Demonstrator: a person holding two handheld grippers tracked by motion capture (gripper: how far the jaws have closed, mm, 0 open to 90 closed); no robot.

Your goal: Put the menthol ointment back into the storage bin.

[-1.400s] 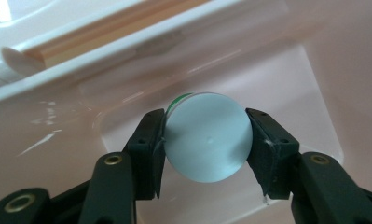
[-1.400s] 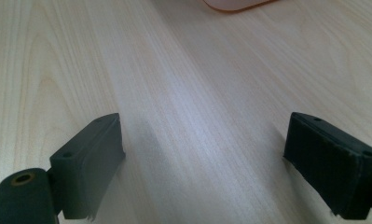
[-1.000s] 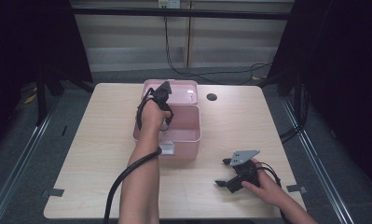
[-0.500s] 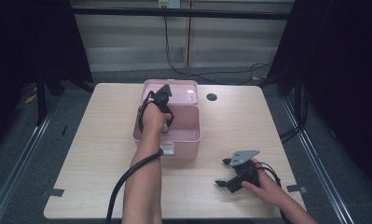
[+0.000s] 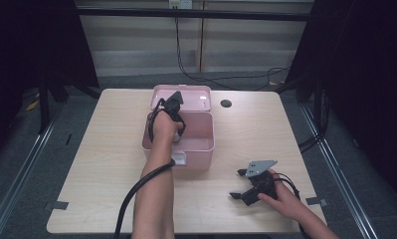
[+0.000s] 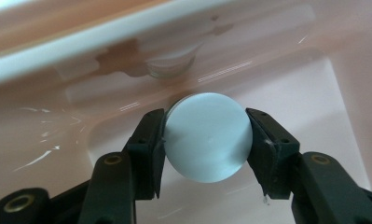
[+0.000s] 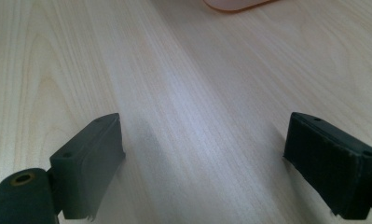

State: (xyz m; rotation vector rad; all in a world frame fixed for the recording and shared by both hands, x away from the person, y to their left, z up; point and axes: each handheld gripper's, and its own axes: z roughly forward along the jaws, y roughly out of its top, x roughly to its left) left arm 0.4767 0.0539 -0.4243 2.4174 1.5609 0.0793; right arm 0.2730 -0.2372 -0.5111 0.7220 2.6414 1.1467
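A pink plastic box (image 5: pixel 202 145) stands open on the wooden table, its lid (image 5: pixel 195 94) lying back behind it. My left gripper (image 5: pixel 172 102) reaches down into the box. In the left gripper view its black jaws (image 6: pixel 205 115) are shut on a round, pale grey-white disc-like object (image 6: pixel 207 142), held just above the pink box floor (image 6: pixel 295 93) near a wall. My right gripper (image 5: pixel 238 184) rests on the table at the front right, held by a hand. Its jaws (image 7: pixel 204 125) stand wide open over bare wood with nothing between them.
A small dark round hole (image 5: pixel 226 103) sits in the table right of the box lid. A white label (image 5: pixel 179 159) is on the box's front wall. A corner of the pink box (image 7: pixel 235 3) shows ahead of the right gripper. Black cables trail from both grippers.
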